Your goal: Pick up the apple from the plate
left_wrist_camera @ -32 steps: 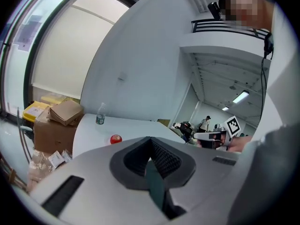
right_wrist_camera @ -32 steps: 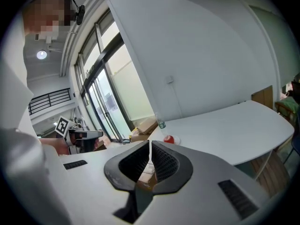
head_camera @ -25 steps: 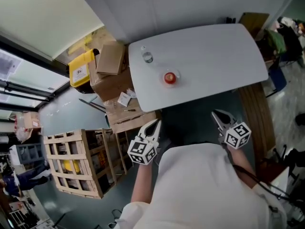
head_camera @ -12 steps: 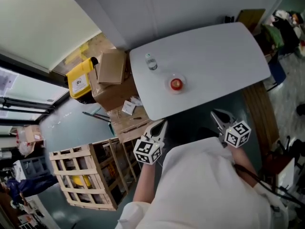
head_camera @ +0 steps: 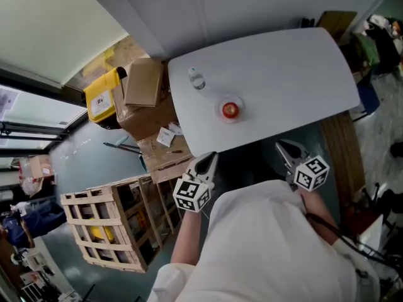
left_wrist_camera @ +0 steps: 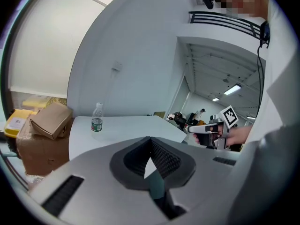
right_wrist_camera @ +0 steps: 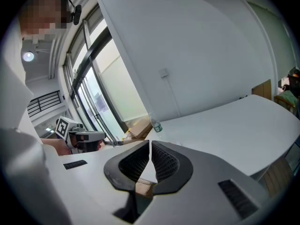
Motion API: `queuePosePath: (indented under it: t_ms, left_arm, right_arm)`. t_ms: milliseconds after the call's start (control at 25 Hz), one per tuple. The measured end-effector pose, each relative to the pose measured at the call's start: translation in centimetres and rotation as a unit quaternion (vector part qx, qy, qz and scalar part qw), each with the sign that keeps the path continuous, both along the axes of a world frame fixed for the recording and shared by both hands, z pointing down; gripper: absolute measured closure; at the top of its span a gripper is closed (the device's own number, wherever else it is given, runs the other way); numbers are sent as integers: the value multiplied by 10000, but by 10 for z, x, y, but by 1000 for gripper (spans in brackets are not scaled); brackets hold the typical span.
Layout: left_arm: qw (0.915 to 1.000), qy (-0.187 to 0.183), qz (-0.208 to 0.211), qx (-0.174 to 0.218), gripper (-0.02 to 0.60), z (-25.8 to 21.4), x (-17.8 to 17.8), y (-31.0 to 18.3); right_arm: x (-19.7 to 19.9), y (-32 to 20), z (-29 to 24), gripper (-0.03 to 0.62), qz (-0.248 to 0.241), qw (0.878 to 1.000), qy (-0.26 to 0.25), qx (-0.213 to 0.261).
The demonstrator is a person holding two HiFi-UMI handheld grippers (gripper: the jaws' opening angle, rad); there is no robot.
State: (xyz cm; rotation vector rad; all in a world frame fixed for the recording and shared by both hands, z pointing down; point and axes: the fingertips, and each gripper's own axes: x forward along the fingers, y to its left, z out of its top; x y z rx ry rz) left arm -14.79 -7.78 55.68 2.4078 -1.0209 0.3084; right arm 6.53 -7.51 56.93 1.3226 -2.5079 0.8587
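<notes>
Two grippers sit nearest, held close in front of the person's white shirt. The left gripper (head_camera: 210, 160) has its jaws pressed together on nothing, and the right gripper (head_camera: 283, 147) is likewise clenched and empty. Both hang short of the near edge of the white table (head_camera: 296, 74). Further out on the tabletop, the red apple (head_camera: 230, 109) rests on a small plate (head_camera: 222, 112), well apart from either gripper. Beyond it a plastic water bottle (head_camera: 196, 78) stands upright. Cardboard boxes (head_camera: 145, 83) and a yellow container (head_camera: 101, 97) lie past the table's left side.

open table (head_camera: 289, 74) around plate (head_camera: 230, 119), bottle (head_camera: 196, 79) nearby
</notes>
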Motion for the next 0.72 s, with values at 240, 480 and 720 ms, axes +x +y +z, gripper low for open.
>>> queuePosePath:
  t_ms: [240,480,720]
  left_arm:
    - [9989,-84,-456,25,578,2,18,-25]
    - [9965,-181,-812,53,575,10,40,-62]
    - [9944,-491,-932,-60,526,32,55,-94]
  right_arm:
    - [6,-41,-1,556,-511,9987,-87,9]
    - [23,-85,1,556,-967,9953,-68,-20]
    - [41,-112,9,556,-1252,9920,-102,-116]
